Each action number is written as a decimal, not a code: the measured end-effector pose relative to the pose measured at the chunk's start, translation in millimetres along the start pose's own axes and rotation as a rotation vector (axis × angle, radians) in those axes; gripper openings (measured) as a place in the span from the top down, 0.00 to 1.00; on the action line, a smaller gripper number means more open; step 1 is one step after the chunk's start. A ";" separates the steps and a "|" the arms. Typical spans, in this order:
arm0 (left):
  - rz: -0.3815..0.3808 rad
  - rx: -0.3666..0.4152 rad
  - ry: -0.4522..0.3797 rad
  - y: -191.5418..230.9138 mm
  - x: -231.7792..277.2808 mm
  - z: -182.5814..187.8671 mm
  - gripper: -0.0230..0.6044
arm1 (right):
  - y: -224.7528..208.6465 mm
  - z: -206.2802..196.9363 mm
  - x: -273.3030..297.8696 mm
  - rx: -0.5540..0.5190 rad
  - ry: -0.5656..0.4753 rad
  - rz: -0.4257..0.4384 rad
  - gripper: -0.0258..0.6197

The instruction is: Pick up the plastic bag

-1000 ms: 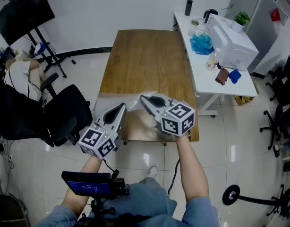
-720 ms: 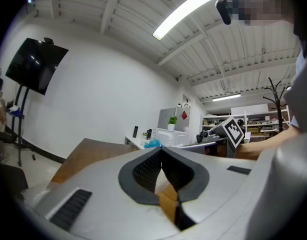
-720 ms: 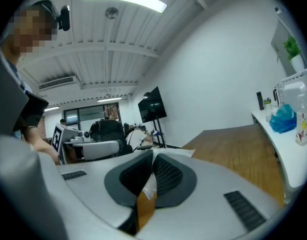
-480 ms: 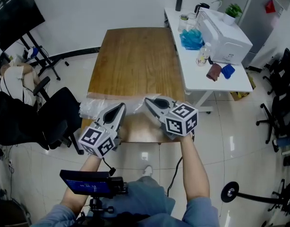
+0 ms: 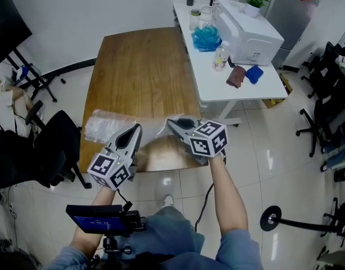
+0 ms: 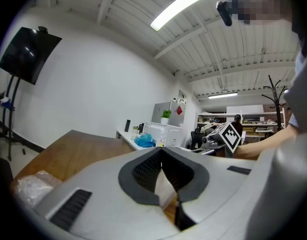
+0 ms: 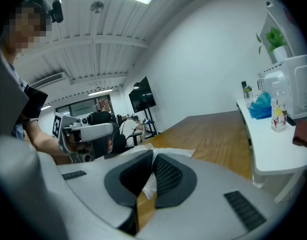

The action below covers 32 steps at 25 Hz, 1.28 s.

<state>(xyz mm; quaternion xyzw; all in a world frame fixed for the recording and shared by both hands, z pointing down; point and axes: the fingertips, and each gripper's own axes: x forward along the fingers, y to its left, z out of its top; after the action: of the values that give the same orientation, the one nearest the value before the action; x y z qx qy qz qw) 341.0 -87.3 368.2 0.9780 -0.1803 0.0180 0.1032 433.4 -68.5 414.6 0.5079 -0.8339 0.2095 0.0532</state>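
Camera is swinging left versus a second ago, and both tongs are staying over the tabletop's [image 5: 144, 66] near edge. Plastic bag [image 5: 105, 125] is lying crumpled along that edge toward the near left corner, so the lift isn't happening yet. Right tongs [image 5: 171, 122] are pressing together, seemingly pinching film. Left tongs [image 5: 137, 129] are pressing together, with no clear hold.

Two tables [image 5: 141, 66] [image 5: 217, 90], one plastic bag [image 5: 104, 126] (clear)

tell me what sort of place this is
Probably an office or lab workroom: a long wooden table, a white desk carrying a printer-like machine, and black office chairs around.
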 end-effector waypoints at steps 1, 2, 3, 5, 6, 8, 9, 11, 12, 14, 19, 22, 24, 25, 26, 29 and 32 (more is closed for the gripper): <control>-0.002 -0.001 0.005 -1.4 4.0 -2.5 0.94 | -5.9 -3.9 -1.4 -0.001 0.009 -0.013 0.96; -0.004 -0.003 0.009 -2.2 7.3 -4.9 0.94 | -12.2 -8.2 -2.4 -0.004 0.018 -0.033 0.96; -0.004 -0.005 0.011 -2.6 10.0 -6.9 0.94 | -18.2 -13.0 -3.0 -0.010 0.027 -0.054 0.95; -0.002 -0.010 0.013 -2.8 14.7 -10.2 0.94 | -27.2 -24.7 -2.9 -0.017 0.055 -0.082 0.91; -0.001 -0.012 0.015 -2.8 17.2 -11.7 0.94 | -30.3 -31.2 -2.4 -0.016 0.071 -0.087 0.91; -0.001 -0.018 0.016 -3.5 22.0 -14.6 0.94 | -35.5 -44.6 -1.1 -0.007 0.099 -0.095 0.91; -0.001 -0.022 0.016 -4.3 24.1 -16.2 0.94 | -37.9 -50.6 -0.8 -0.003 0.109 -0.102 0.91; -0.003 -0.025 0.020 -6.6 27.5 -19.8 0.94 | -42.8 -60.5 -1.0 0.004 0.122 -0.117 0.91; -0.003 -0.026 0.023 -7.6 28.9 -21.7 0.94 | -45.4 -64.4 -1.6 0.007 0.126 -0.127 0.91; -0.005 -0.027 0.027 -9.0 32.0 -24.9 0.94 | -52.0 -70.1 -3.4 0.008 0.132 -0.150 0.91; 0.000 -0.032 0.043 -9.7 32.5 -33.1 0.94 | -65.1 -83.6 -8.1 0.005 0.145 -0.217 0.89; 0.005 -0.034 0.047 -7.1 32.1 -34.9 0.94 | -71.0 -89.0 -8.7 0.010 0.155 -0.245 0.72; 0.007 -0.032 0.050 -5.5 32.2 -35.9 0.94 | -76.2 -90.4 -9.5 -0.005 0.155 -0.275 0.72; 0.007 -0.031 0.052 -5.0 32.3 -36.5 0.94 | -79.0 -90.9 -10.7 -0.010 0.154 -0.292 0.72; 0.007 -0.031 0.052 -4.8 32.3 -36.9 0.94 | -81.8 -91.0 -12.7 -0.013 0.152 -0.310 0.72; 0.007 -0.032 0.056 -4.2 32.6 -38.3 0.94 | -89.1 -89.8 -20.1 -0.027 0.146 -0.359 0.72; 0.005 -0.039 0.056 -4.6 33.3 -40.0 0.94 | -94.0 -89.3 -26.7 -0.043 0.145 -0.396 0.67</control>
<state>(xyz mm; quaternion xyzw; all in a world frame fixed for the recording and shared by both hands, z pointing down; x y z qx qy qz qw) 373.9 -86.4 408.9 0.9745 -0.1803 0.0422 0.1270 516.9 -47.8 515.3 0.6441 -0.7161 0.2130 0.1640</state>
